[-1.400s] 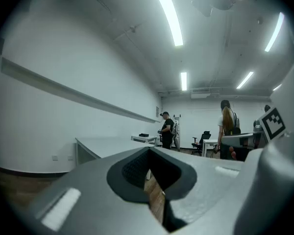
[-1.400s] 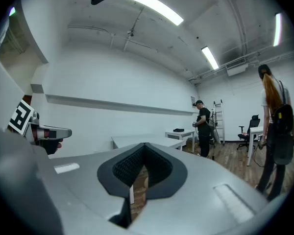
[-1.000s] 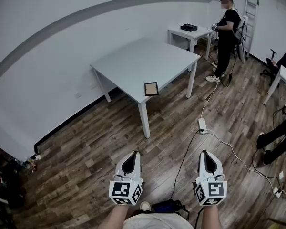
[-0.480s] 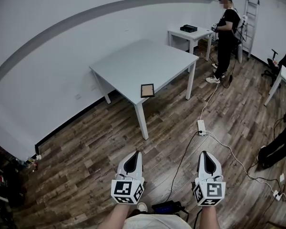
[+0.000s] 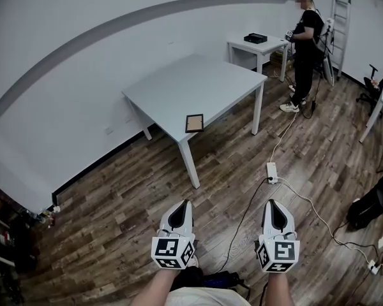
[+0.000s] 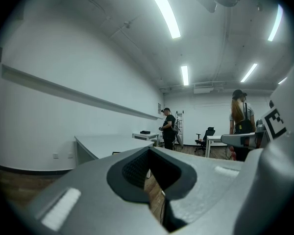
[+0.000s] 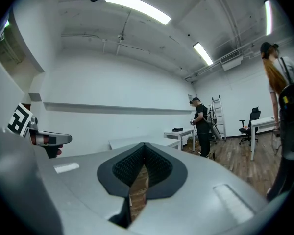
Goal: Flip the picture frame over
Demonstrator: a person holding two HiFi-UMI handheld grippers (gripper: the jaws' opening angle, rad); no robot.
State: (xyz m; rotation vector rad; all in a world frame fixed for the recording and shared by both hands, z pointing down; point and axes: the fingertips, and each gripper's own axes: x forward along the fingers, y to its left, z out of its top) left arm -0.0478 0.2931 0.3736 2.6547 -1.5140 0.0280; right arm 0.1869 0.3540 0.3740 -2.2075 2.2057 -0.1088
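A small dark picture frame [image 5: 194, 123] with a tan middle lies flat near the front corner of the grey table [image 5: 198, 81], far ahead of me. Low in the head view, over the wooden floor, my left gripper [image 5: 180, 204] and right gripper [image 5: 274, 204] are held level side by side, well short of the table. Both are shut with nothing between the jaws. In the left gripper view the left gripper [image 6: 149, 151] points toward the table [image 6: 103, 143]. In the right gripper view the right gripper [image 7: 144, 146] shows pads meeting at the tip.
A person in black [image 5: 304, 37] stands by a smaller white table [image 5: 258, 43] bearing a black box [image 5: 255, 37], with a ladder [image 5: 340, 24] behind. A power strip [image 5: 272, 171] and cables lie on the floor. Another person's legs [image 5: 376, 199] are at the right edge.
Both grippers have travelled level together with my view, and sit a little lower in the picture. The table and frame have shifted slightly left. The jaws have stayed shut.
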